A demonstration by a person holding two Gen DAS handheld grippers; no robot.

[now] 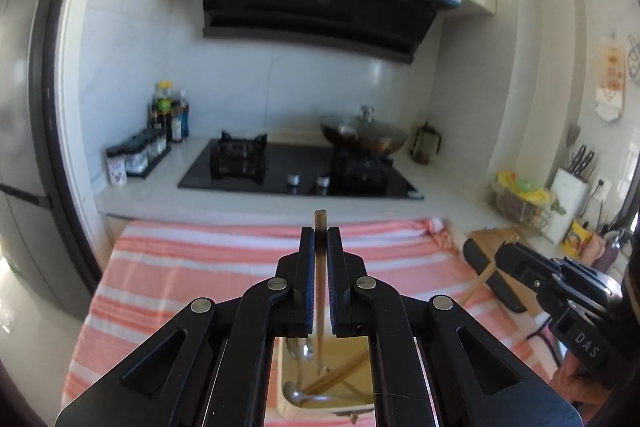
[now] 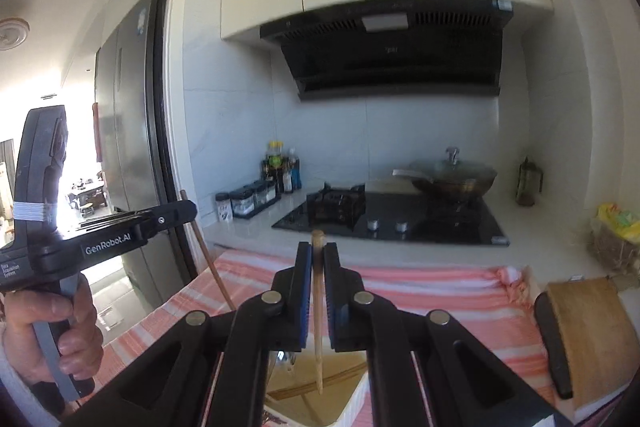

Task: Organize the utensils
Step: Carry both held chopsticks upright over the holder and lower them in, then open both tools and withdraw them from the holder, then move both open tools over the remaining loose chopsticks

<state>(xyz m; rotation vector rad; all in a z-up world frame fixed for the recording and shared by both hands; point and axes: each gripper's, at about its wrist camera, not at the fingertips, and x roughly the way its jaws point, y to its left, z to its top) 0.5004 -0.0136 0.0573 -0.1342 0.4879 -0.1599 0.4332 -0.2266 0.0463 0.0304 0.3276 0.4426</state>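
Observation:
My left gripper (image 1: 321,233) is shut on a dark brown chopstick (image 1: 320,267), whose end sticks out past the fingertips while the rest hangs down. My right gripper (image 2: 317,249) is shut on a light wooden chopstick (image 2: 318,307) in the same way. Both grippers hover above a beige utensil tray (image 1: 285,367) that holds metal spoons (image 1: 298,393) and a pair of chopsticks (image 1: 340,373). The tray (image 2: 356,399) also shows low in the right wrist view. Each view catches the other gripper: the right gripper (image 1: 505,251) on the right, the left gripper (image 2: 188,209) on the left, gripped by a hand (image 2: 52,327).
A pink and white striped cloth (image 1: 200,267) covers the counter under the tray. Behind it are a black gas hob (image 1: 300,167), a lidded wok (image 1: 364,137), spice jars (image 1: 136,157) and bottles (image 1: 168,111). A wooden cutting board (image 2: 588,331) lies to the right, a fridge (image 2: 124,131) stands left.

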